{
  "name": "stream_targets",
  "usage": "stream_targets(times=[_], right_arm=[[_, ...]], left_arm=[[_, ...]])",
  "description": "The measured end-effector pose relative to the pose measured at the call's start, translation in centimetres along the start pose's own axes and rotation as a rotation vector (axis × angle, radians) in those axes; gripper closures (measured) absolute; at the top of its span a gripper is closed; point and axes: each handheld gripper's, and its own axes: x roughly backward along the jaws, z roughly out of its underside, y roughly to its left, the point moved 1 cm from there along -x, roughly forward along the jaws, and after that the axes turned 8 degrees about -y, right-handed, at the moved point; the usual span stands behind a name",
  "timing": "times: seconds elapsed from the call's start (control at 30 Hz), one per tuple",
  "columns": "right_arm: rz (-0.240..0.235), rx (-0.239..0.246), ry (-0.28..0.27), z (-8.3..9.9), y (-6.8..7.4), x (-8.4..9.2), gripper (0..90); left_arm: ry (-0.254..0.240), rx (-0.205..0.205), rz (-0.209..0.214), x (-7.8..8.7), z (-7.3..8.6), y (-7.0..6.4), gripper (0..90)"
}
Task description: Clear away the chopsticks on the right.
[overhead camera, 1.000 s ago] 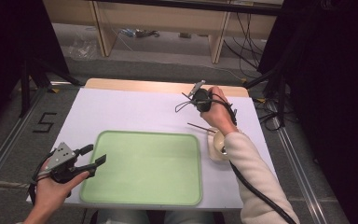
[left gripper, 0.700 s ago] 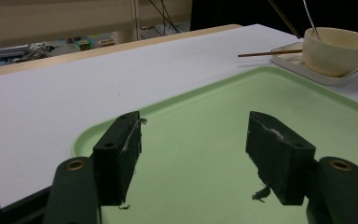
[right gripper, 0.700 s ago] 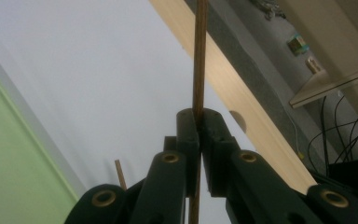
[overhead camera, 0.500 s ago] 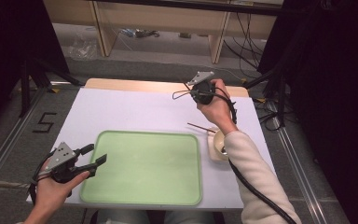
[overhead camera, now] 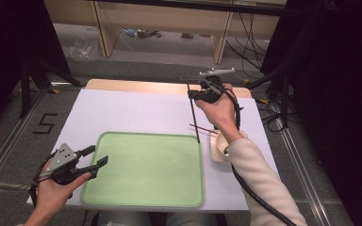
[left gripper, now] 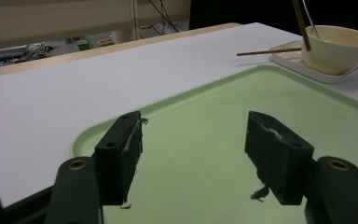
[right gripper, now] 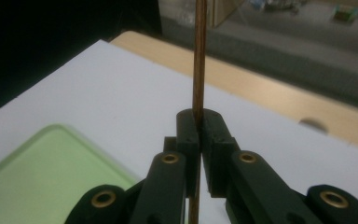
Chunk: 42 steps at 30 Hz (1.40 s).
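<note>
Toward the upper right of the high view, the right gripper [overhead camera: 194, 94] pinches a chopstick [overhead camera: 193, 115] that hangs almost upright over the white table [overhead camera: 122, 113]. A second chopstick [overhead camera: 202, 127] lies beside the bowl [overhead camera: 219, 146]. At lower left, the left gripper [overhead camera: 96, 157] is spread, empty, over the green tray [overhead camera: 146, 169].

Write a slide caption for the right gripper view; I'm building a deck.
Right gripper shut on a thin wooden chopstick, above the white table.
</note>
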Motion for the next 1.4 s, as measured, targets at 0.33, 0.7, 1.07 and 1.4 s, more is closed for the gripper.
stream_targets(times=[0.33,0.7,1.07,1.4], right_arm=[[-0.027,-0.23,0.134,5.5,0.8,1.5,87.5],[-0.033,-0.298,0.189,10.6,0.7,1.3,87.4],[0.001,-0.393,0.245,13.1,0.4,0.1,87.2],[0.028,-0.493,0.334,14.8,0.8,-0.4,86.9]], left_arm=[[0.008,0.004,-0.003,0.0,0.0,-0.1,36.4],[0.016,-0.016,0.001,-0.1,0.1,0.0,36.6],[0.008,-0.026,0.014,-0.2,0.0,0.1,36.6],[0.014,-0.017,0.006,0.0,0.0,-0.1,36.7]])
